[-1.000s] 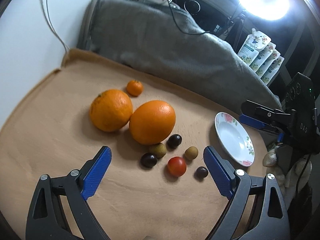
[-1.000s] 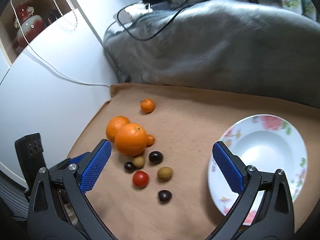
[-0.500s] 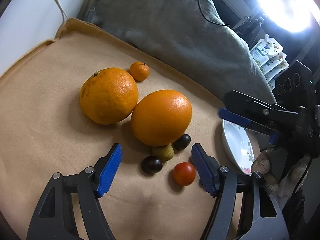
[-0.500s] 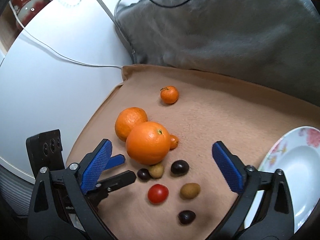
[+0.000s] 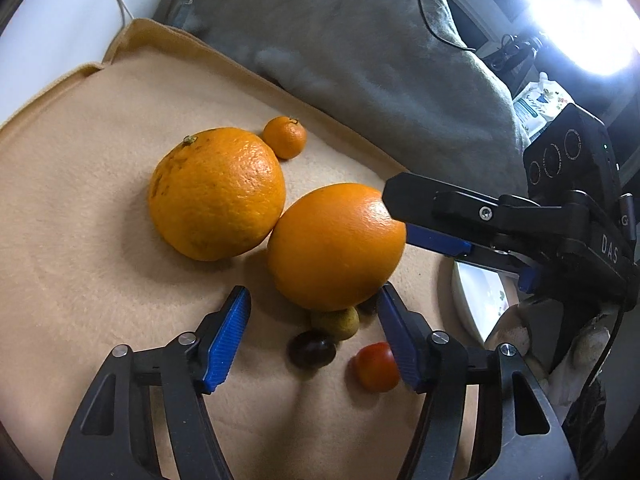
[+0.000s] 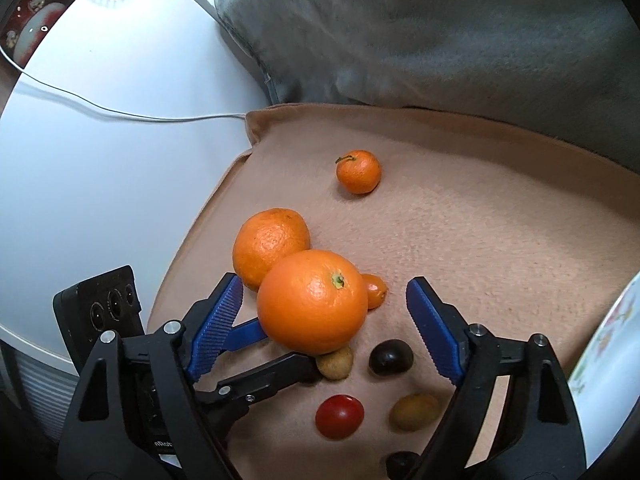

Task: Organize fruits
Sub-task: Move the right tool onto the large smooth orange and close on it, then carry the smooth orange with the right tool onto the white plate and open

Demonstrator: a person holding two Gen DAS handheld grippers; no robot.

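Observation:
Two large oranges touch each other on a tan cloth. The nearer orange (image 5: pixel 336 246) (image 6: pixel 312 300) lies just ahead of my open left gripper (image 5: pixel 312 328). The other orange (image 5: pixel 216 192) (image 6: pixel 270 246) lies to its left. A small mandarin (image 5: pixel 285 137) (image 6: pixel 358 171) sits farther back. A dark grape (image 5: pixel 311 349), a yellow-green fruit (image 5: pixel 335 322) and a red cherry tomato (image 5: pixel 376 366) (image 6: pixel 339 416) lie between the left jaws. My right gripper (image 6: pixel 324 320) is open, its jaws on either side of the nearer orange.
A white floral plate (image 5: pixel 476 300) (image 6: pixel 600 356) sits at the cloth's right edge. A grey cushion (image 5: pixel 360 60) lies behind the cloth. A white table with a cable (image 6: pixel 120 112) is on the left. More small fruits (image 6: pixel 390 357) lie near the right gripper.
Both grippers have moved forward toward the fruit cluster. The left jaws have narrowed somewhat and now flank the small fruits. The right gripper has closed in around the nearer orange.

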